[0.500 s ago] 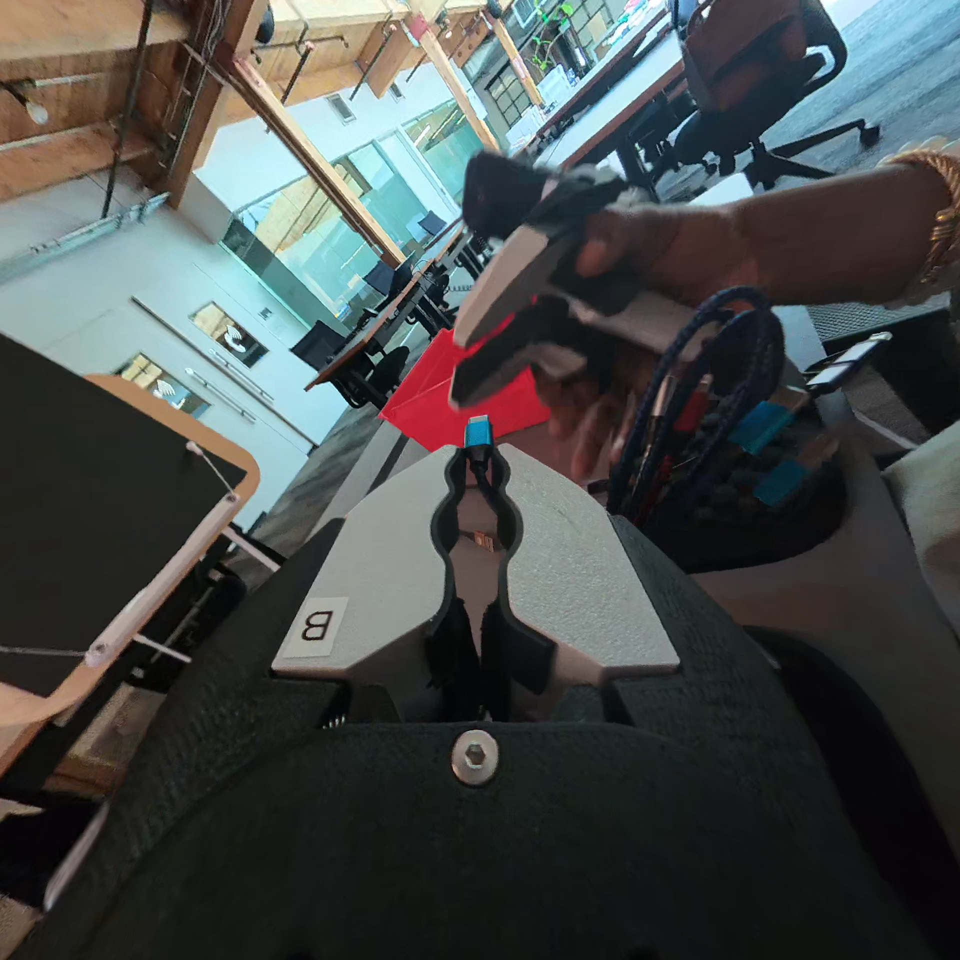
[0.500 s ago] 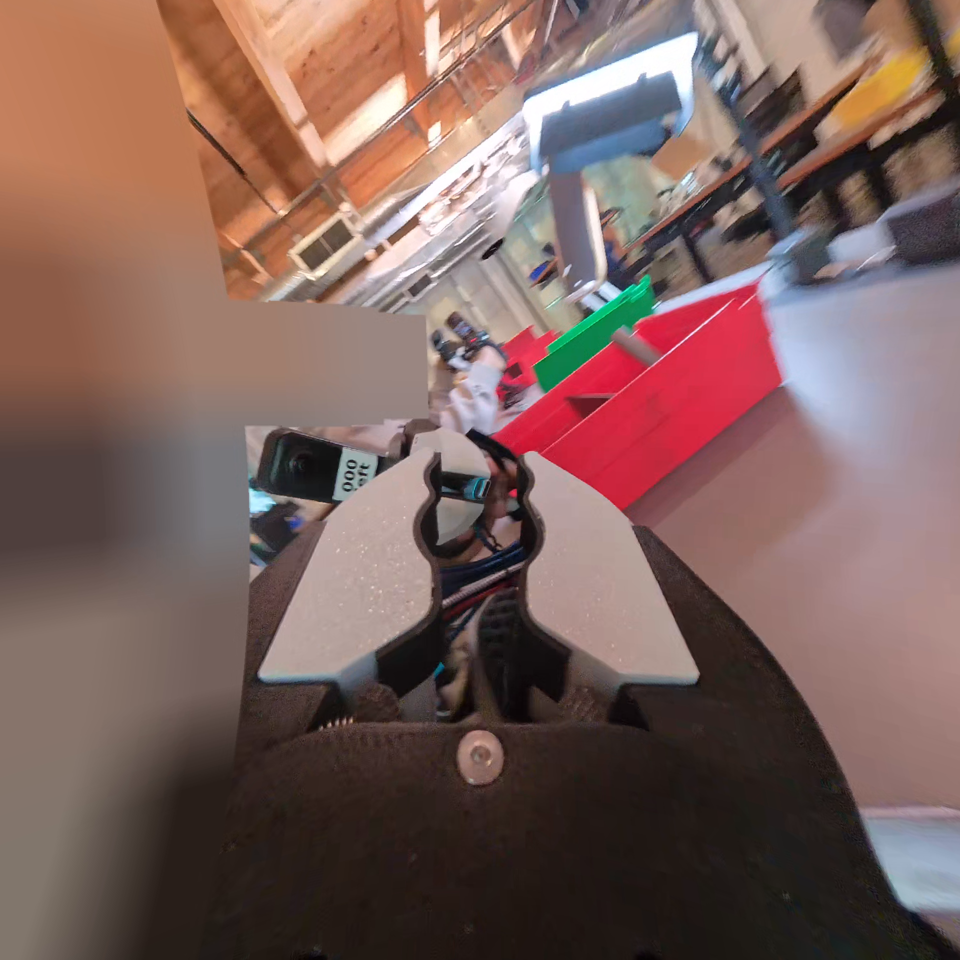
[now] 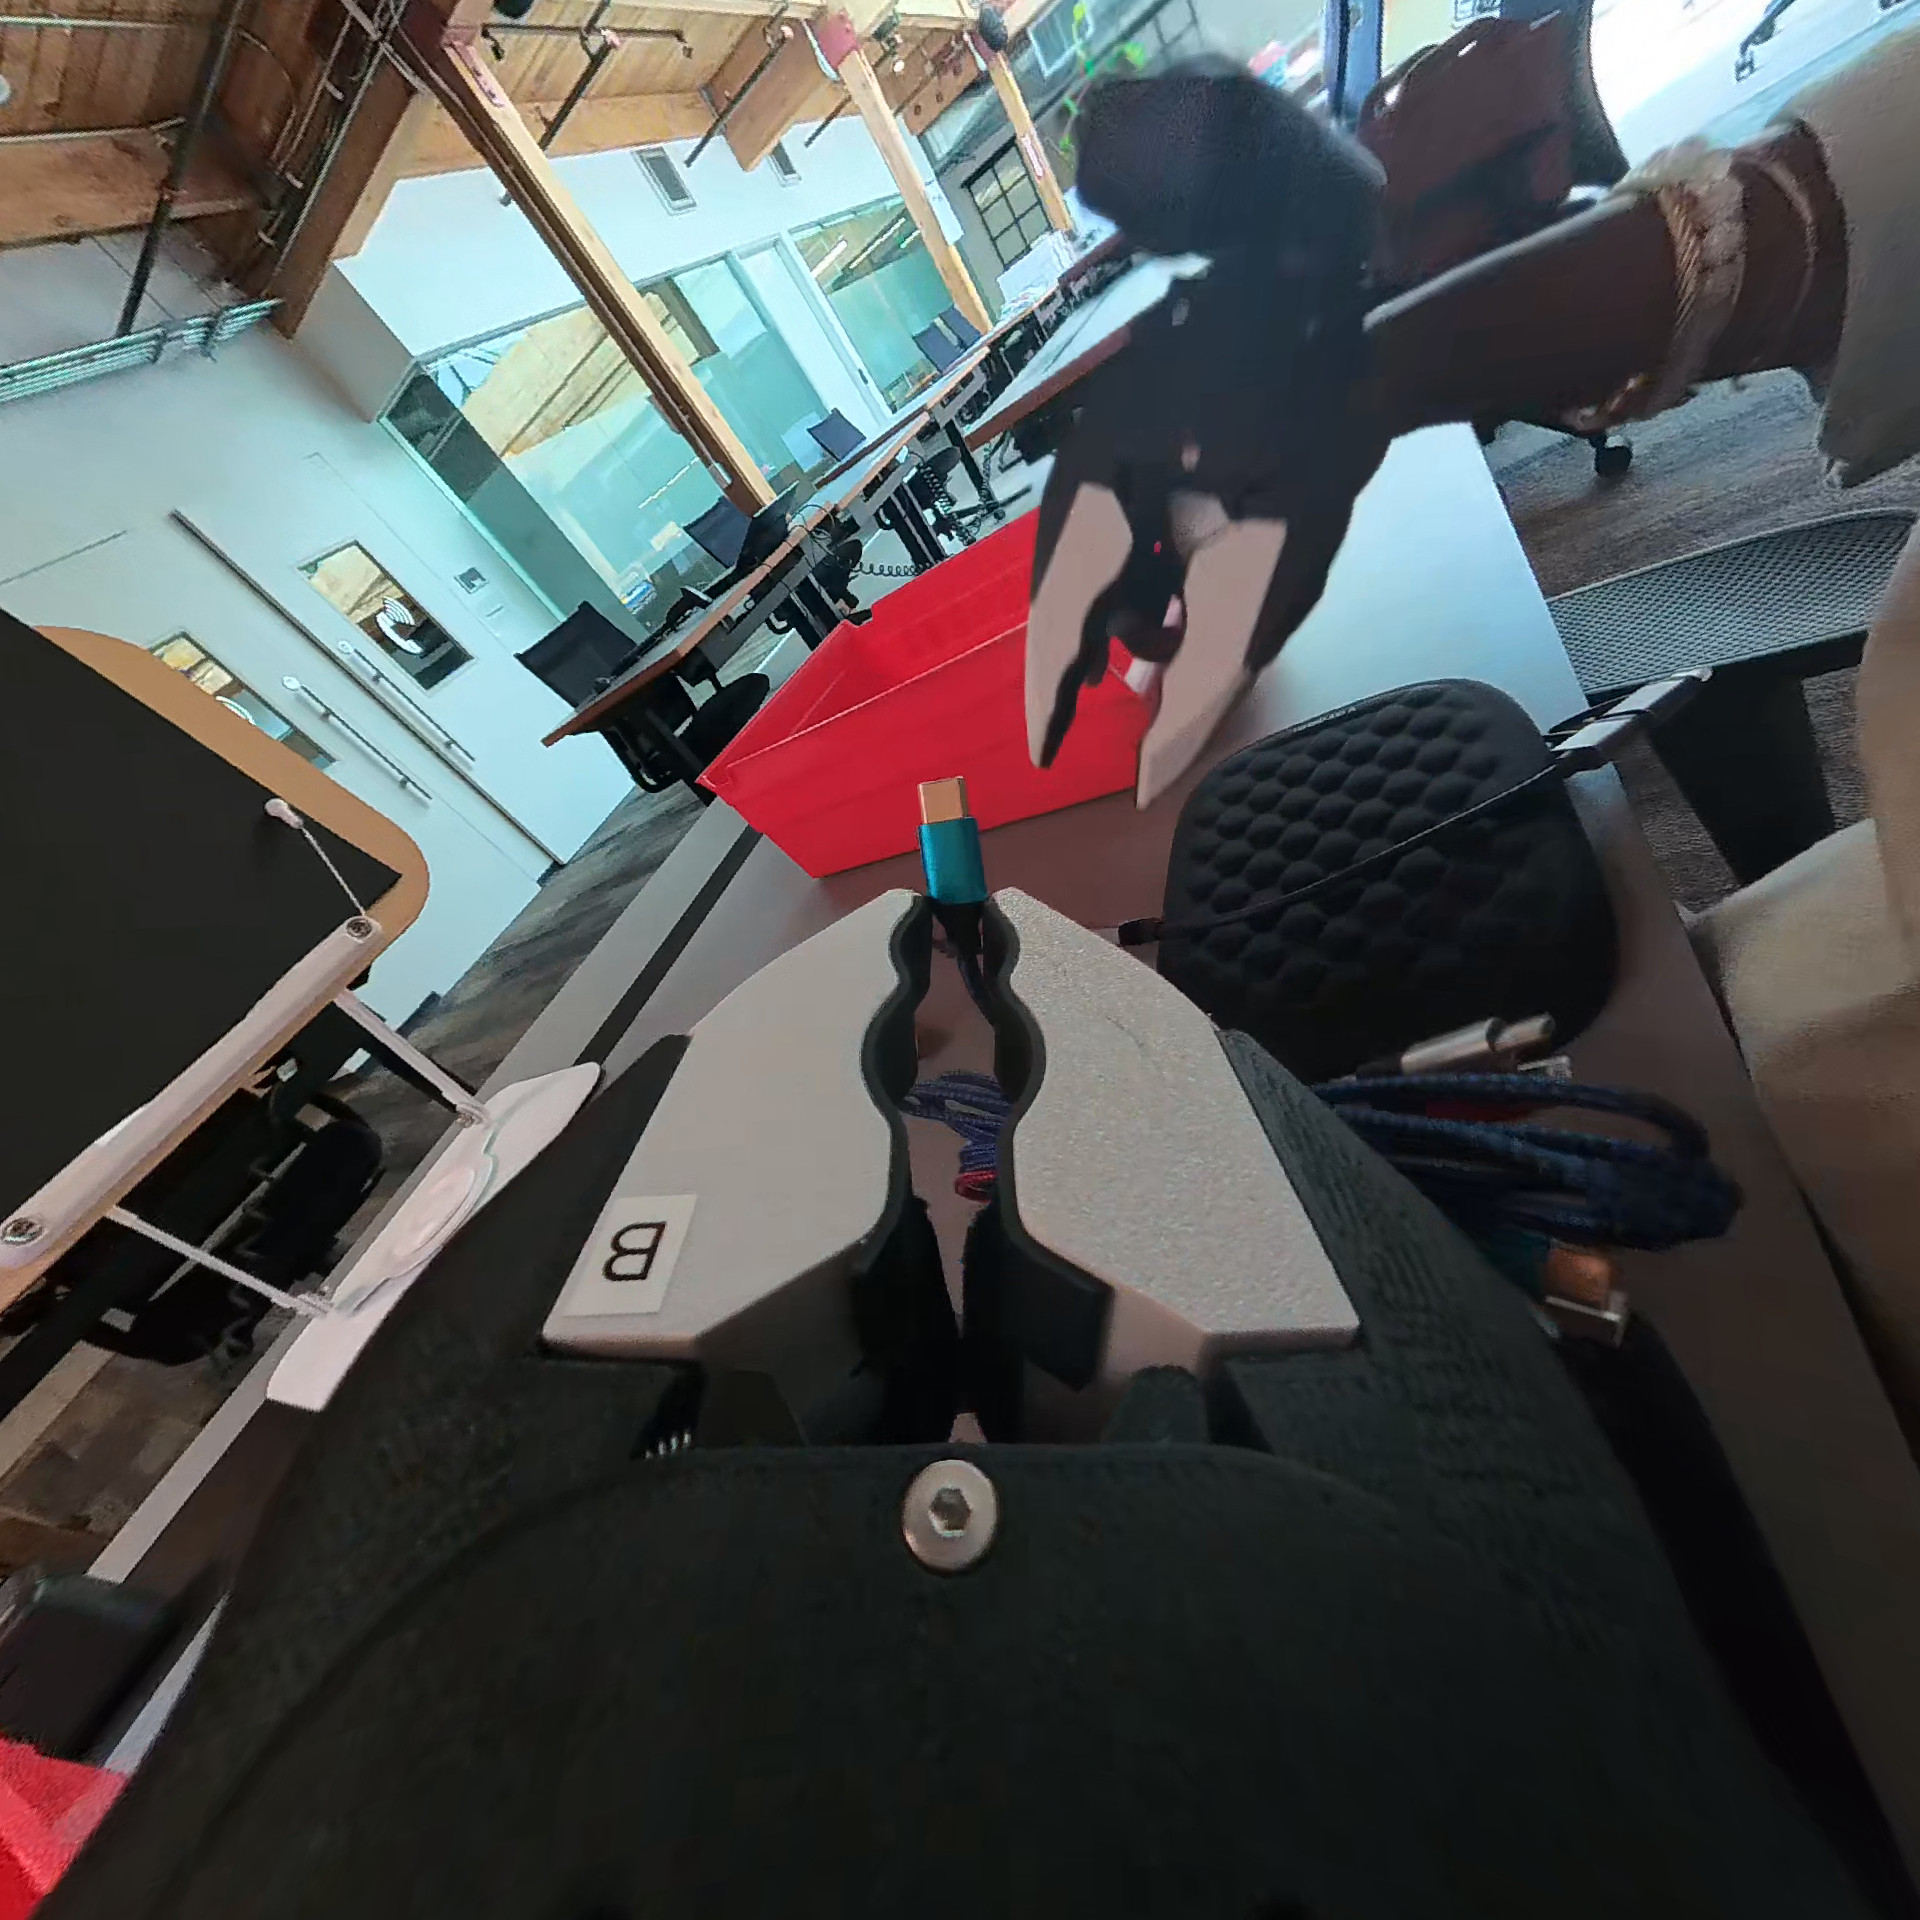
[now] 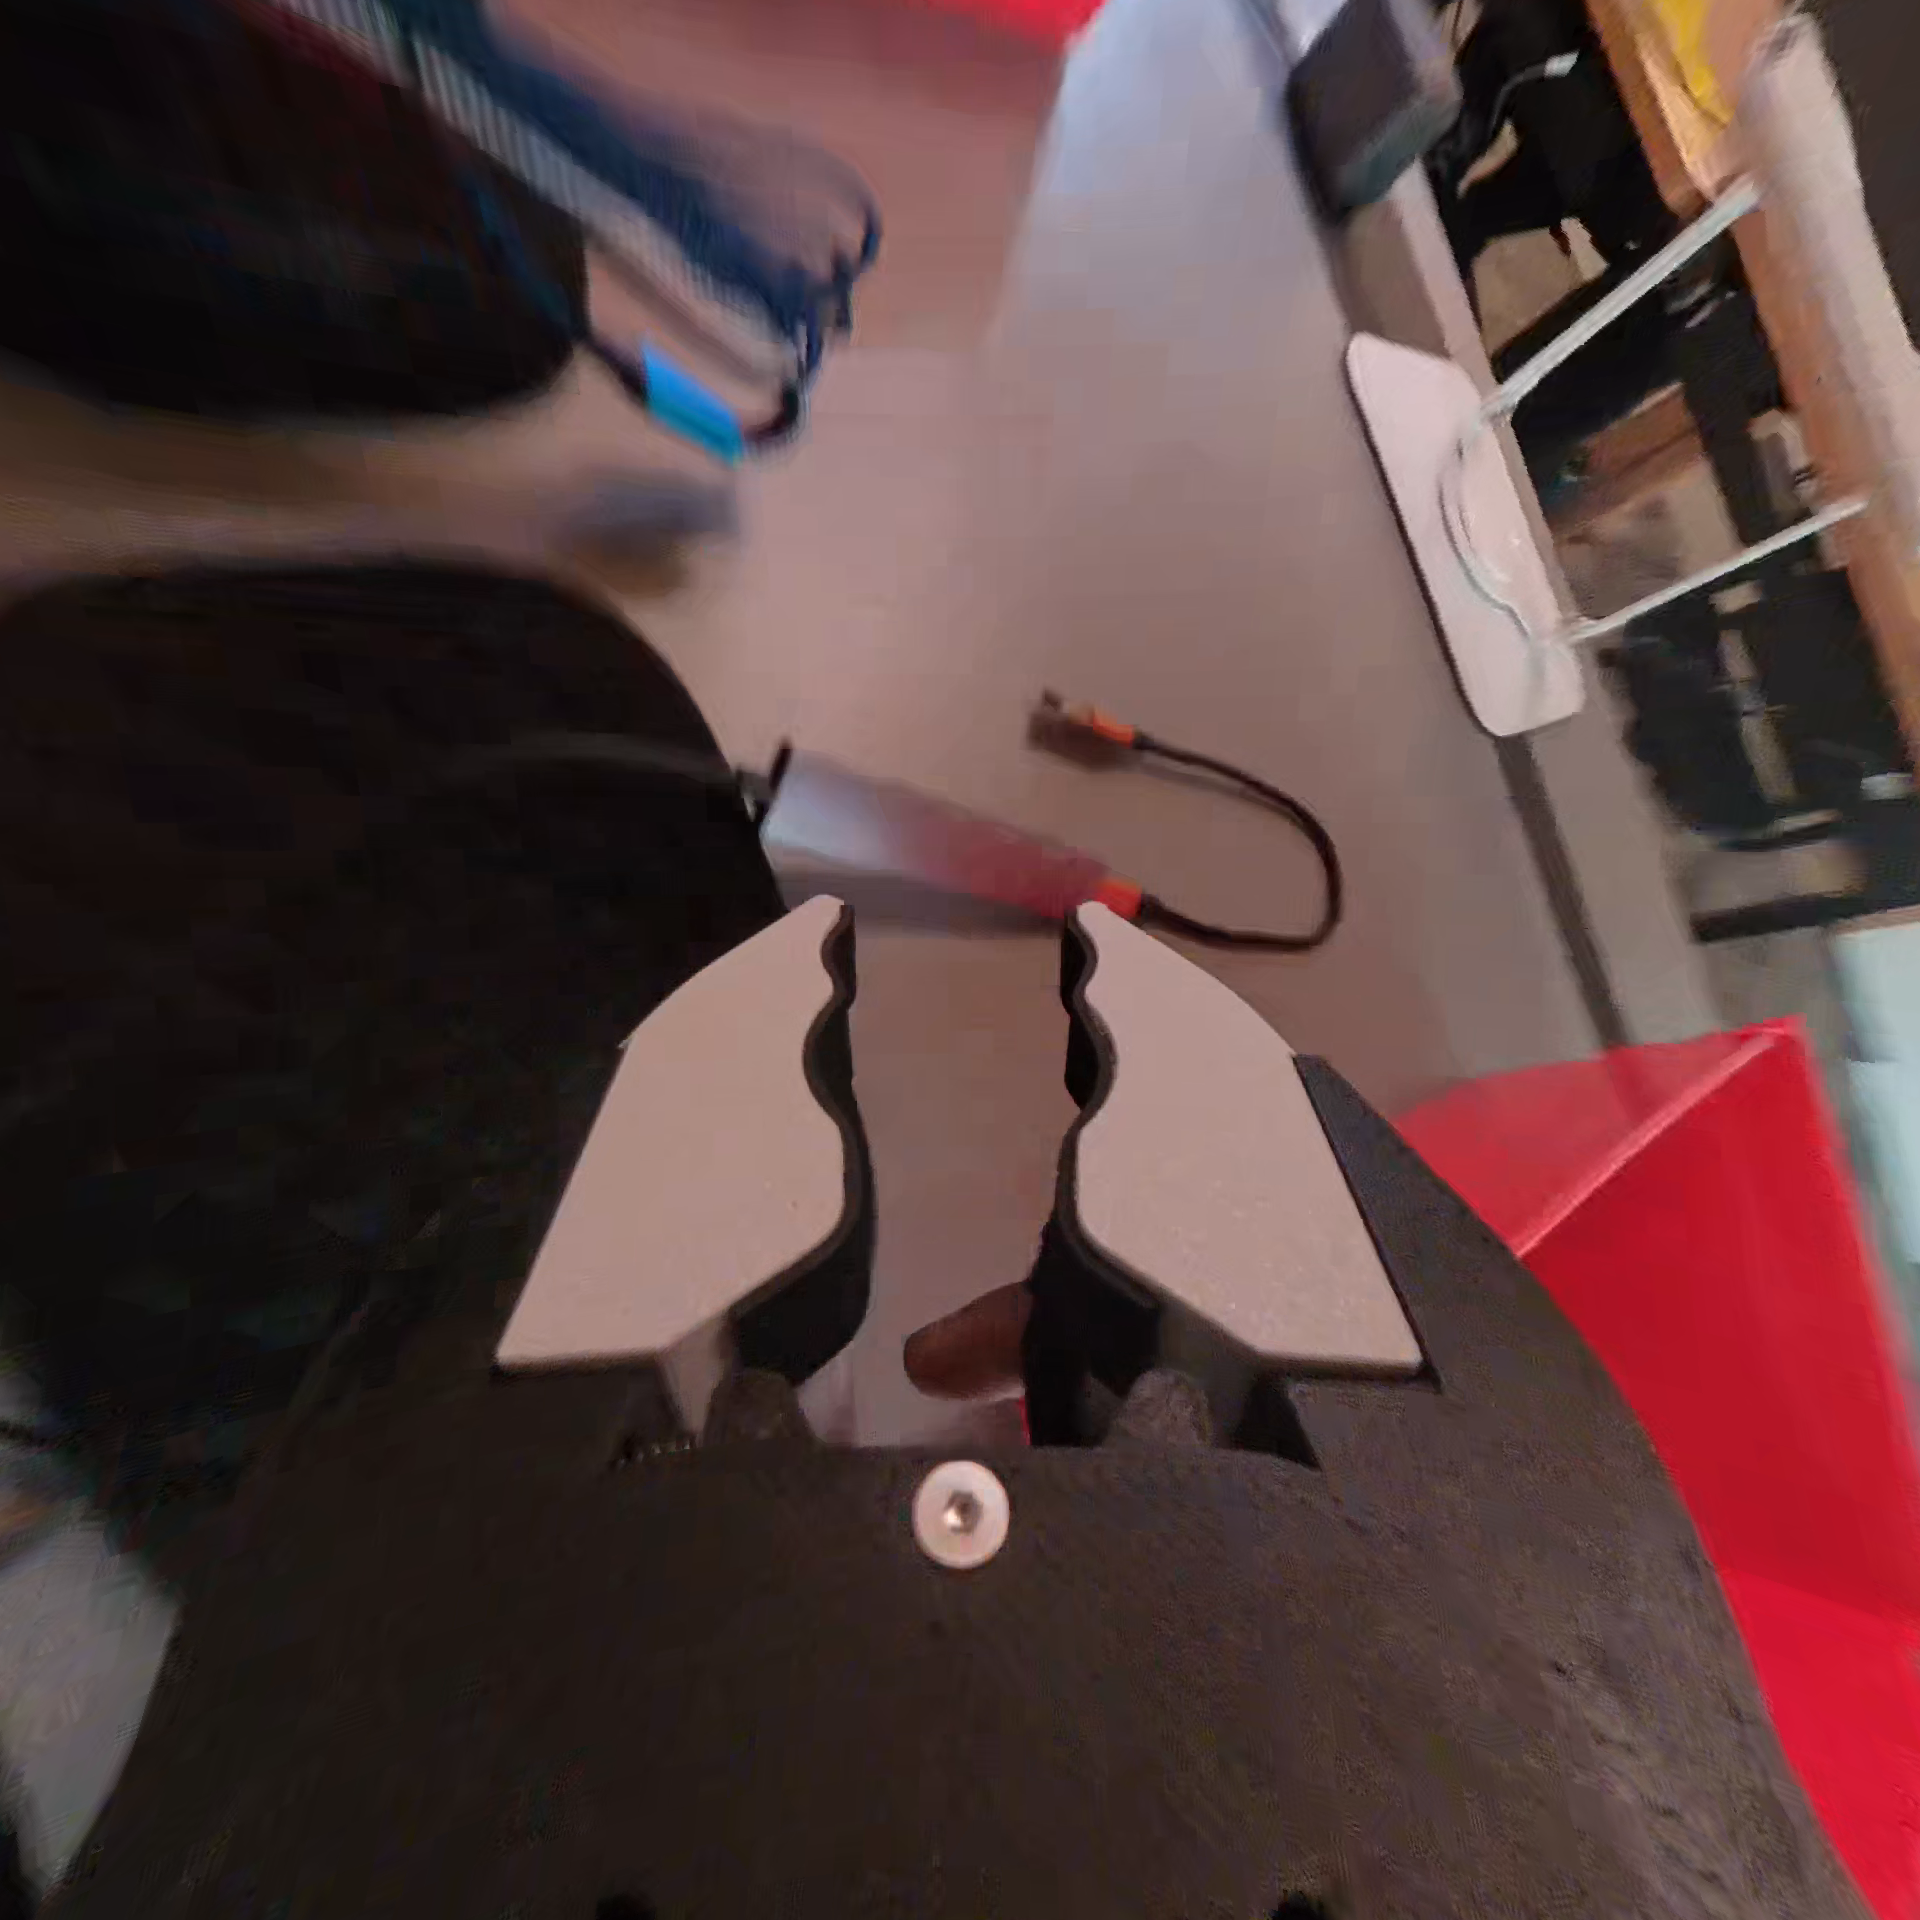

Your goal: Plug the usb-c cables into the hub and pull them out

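With the left gripper (image 3: 951, 920) clamping the teal cable plug (image 3: 948, 852) at centre frame and the right gripper (image 4: 961, 935) hanging with jaws apart over the hub (image 4: 914, 847) on the counter (image 4: 1091, 520), an unsteadied hub could skid during insertion.

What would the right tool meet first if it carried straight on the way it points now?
Most likely the grey hub, lying just beyond the open right tool on the table; depth is blurred, so how near is unclear.
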A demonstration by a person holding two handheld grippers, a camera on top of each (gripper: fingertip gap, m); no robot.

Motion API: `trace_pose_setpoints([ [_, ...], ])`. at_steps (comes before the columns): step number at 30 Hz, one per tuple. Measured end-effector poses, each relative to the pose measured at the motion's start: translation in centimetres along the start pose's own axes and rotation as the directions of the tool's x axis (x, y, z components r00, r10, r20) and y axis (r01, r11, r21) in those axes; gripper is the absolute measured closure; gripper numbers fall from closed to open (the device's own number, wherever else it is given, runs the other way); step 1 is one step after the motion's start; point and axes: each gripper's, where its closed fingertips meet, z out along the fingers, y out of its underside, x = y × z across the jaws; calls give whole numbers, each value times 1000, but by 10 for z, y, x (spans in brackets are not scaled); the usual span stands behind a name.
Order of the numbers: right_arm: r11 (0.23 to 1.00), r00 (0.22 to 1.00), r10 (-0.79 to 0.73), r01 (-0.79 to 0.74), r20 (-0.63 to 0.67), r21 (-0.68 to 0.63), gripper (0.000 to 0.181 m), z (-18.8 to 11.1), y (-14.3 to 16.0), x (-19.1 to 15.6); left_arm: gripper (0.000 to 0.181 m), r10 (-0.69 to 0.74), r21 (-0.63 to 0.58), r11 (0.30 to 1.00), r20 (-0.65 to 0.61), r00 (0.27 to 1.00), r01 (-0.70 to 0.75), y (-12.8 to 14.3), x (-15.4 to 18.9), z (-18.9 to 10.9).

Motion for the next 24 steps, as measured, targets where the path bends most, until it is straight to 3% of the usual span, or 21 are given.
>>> trace_pose_setpoints([
  [4, 933, 940, -335, 320, -71, -162, 145, 24, 28, 2, 174, 1, 8, 1000, -4, 1000, -1, 0, 2, 1],
  [7, 855, 860, -508, 497, -44, -146, 156, 32, 23, -4, 174, 8, 12, 1000, 1, 1000, -8, -2, 0, -1],
  [11, 829, 834, -550, 552, 41, -92, 157, 38, 21, -9, 174, -2, 40, 999, 5, 1000, 2, -5, -1, -4],
  [16, 794, 801, -596, 599, 60, -103, 138, 40, 16, -4, 174, 13, 24, 1000, -1, 1000, -13, -2, 1, -4],
  [21, 654, 675, -719, 738, 167, -165, 130, 47, 13, -6, 174, 6, 53, 999, -9, 1000, -6, -5, 3, -1],
  [24, 554, 572, -780, 820, 253, -147, 136, 58, 17, -9, 174, 8, 65, 998, -7, 1000, -8, -7, 4, -1],
])
